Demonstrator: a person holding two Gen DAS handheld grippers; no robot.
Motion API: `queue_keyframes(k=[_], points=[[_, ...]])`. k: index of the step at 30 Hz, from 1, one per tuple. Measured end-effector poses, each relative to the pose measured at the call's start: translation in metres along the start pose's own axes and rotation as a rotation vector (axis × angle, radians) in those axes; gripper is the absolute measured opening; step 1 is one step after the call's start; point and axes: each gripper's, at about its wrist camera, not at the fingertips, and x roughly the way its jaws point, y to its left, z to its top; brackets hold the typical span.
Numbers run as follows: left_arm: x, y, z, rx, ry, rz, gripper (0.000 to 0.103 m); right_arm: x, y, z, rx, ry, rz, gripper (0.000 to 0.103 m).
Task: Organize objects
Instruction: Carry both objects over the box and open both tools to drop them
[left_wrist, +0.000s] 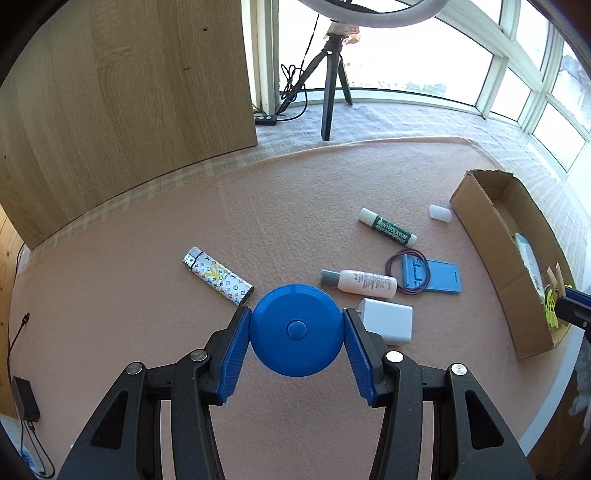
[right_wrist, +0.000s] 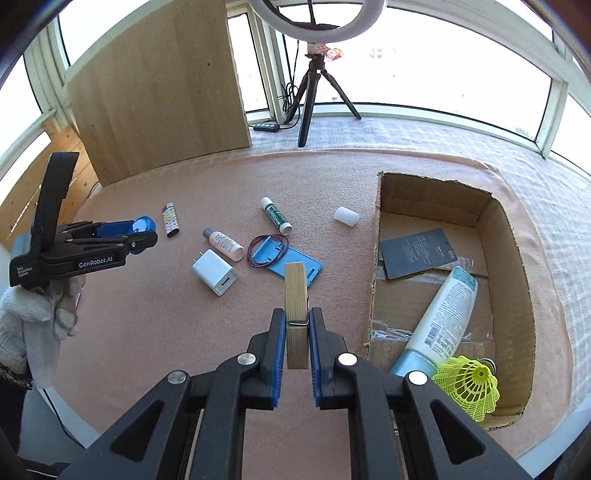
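A round blue plastic disc (left_wrist: 295, 328) is clamped by the left gripper (left_wrist: 295, 326). A wooden clothespin (right_wrist: 296, 312) is pinched by the nearly closed right gripper (right_wrist: 297, 325), beside the open cardboard box (right_wrist: 515, 258).

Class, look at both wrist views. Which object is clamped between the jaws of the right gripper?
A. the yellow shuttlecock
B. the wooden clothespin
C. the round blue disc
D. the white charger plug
B: in the right wrist view the right gripper is closed on the wooden clothespin, while the round blue disc sits in the left gripper.
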Motion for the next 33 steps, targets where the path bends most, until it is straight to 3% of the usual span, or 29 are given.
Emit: queue_keyframes(k=[9,20,33], points=[[0.002,-0.086,0.031,0.121,-0.038,-0.096,0.054,-0.034,-0.060,-0.004,0.080,-0.044,-0.088,0.011],[0.020,-0.196,0.073,0.262,-0.065,-0.172,0.054,-0.047,-0.129,-0.013,0.160,-0.045,-0.159,0.011],[0.059,-0.260,0.099,0.315,-0.020,-0.189,0.054,-0.036,-0.157,-0.017,0.177,-0.018,-0.149,0.011]])
